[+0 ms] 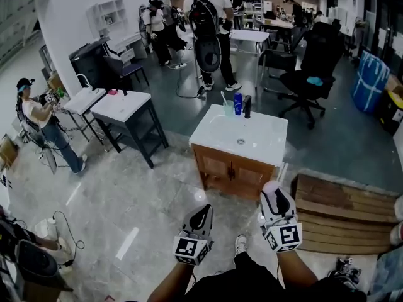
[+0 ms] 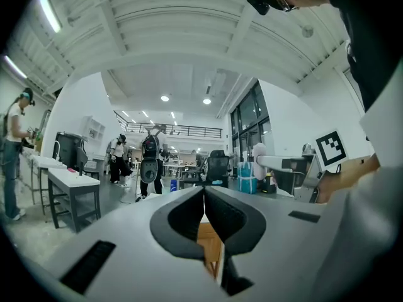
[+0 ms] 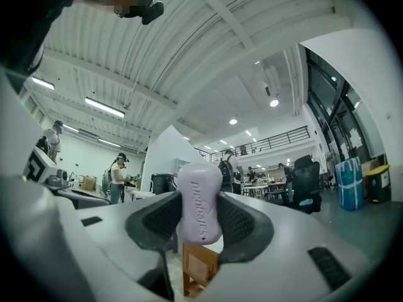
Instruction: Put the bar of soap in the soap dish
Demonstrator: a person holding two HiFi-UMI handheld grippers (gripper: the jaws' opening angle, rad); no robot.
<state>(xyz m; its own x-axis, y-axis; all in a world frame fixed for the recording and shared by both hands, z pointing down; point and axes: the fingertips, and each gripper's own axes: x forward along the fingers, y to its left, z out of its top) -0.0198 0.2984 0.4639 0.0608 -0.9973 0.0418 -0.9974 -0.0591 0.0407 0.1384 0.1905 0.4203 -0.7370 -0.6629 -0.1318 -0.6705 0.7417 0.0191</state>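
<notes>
A pale lilac bar of soap (image 3: 199,187) stands upright between the pads of my right gripper (image 3: 200,214), which is shut on it. In the head view that gripper (image 1: 275,192) hovers low in front of the wooden vanity, and the soap (image 1: 272,186) shows as a pale lump at its tip. My left gripper (image 1: 203,210) hangs beside it, to the left. Its jaws (image 2: 203,194) are shut together with nothing between them. The vanity's white sink top (image 1: 217,131) carries a black tap (image 1: 247,106), a blue bottle (image 1: 237,103) and a cup (image 1: 227,108). I cannot make out a soap dish.
A wooden pallet (image 1: 346,214) lies on the floor right of the vanity. A grey table with a white top (image 1: 124,110) stands to the left, and a black office chair (image 1: 313,68) behind. Several people stand at the back and at the left.
</notes>
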